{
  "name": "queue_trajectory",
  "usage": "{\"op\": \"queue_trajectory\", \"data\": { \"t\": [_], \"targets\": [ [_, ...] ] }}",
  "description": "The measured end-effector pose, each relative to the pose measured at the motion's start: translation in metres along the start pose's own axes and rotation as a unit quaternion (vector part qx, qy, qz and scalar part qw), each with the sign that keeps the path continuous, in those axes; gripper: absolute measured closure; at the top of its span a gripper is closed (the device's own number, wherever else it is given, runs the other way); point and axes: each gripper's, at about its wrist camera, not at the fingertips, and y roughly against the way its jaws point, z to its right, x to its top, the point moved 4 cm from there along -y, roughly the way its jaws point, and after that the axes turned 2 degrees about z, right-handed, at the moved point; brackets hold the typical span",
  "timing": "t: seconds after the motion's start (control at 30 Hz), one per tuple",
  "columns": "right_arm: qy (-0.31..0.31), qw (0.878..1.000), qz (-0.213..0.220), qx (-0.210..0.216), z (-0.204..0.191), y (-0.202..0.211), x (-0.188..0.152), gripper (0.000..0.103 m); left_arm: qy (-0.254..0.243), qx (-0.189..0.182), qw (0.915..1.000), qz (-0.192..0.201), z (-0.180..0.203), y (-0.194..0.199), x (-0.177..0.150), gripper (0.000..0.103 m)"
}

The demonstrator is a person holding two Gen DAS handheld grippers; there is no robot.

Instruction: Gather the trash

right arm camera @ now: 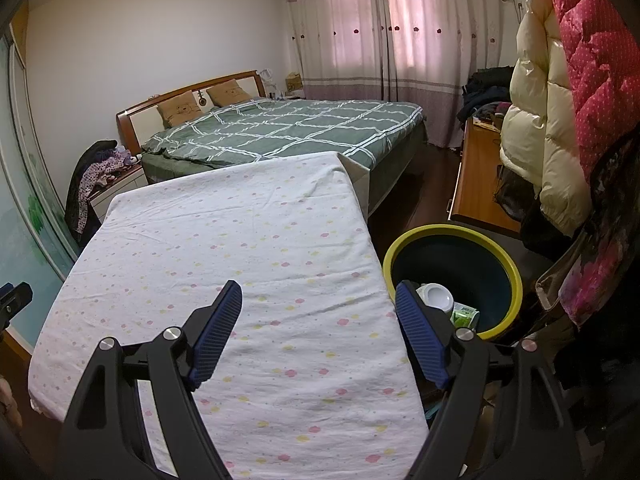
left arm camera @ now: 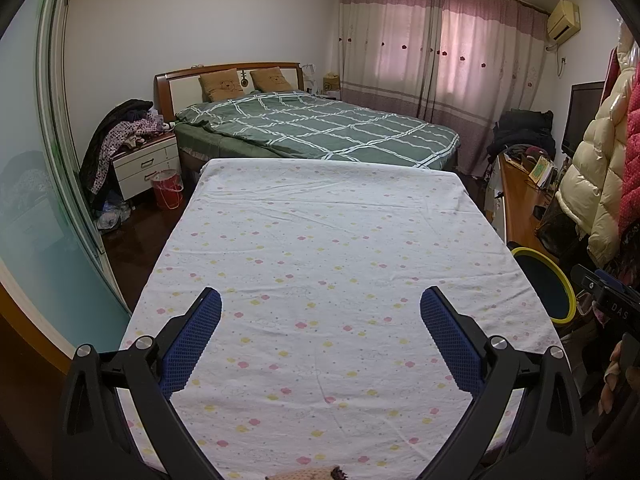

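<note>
Right gripper (right arm camera: pixel 318 320), jaws wide and empty, nearer than left gripper (left arm camera: pixel 320 312), likewise spread and empty, to yellow-rimmed trash bin (right arm camera: pixel 508 258) just right of flower-print table (right arm camera: pixel 224 240).

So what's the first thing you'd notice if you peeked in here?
The flowery white sheet fills the middle, with both open grippers over it. Right beside its edge stands a yellow-rimmed bin holding a white cup and a green wrapper. Behind lies a green checked bed.
</note>
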Motion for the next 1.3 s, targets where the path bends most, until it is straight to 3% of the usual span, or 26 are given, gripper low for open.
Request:
{"op": "queue_trajectory", "data": {
  "t": [1.3],
  "targets": [
    [-0.005,1.000,-0.006,0.006,-0.0030,-0.0051,-0.0022,0.028,0.000,-0.003,1.0000,-0.010,-0.0025,-0.0058,-0.0034,0.005]
  ]
}}
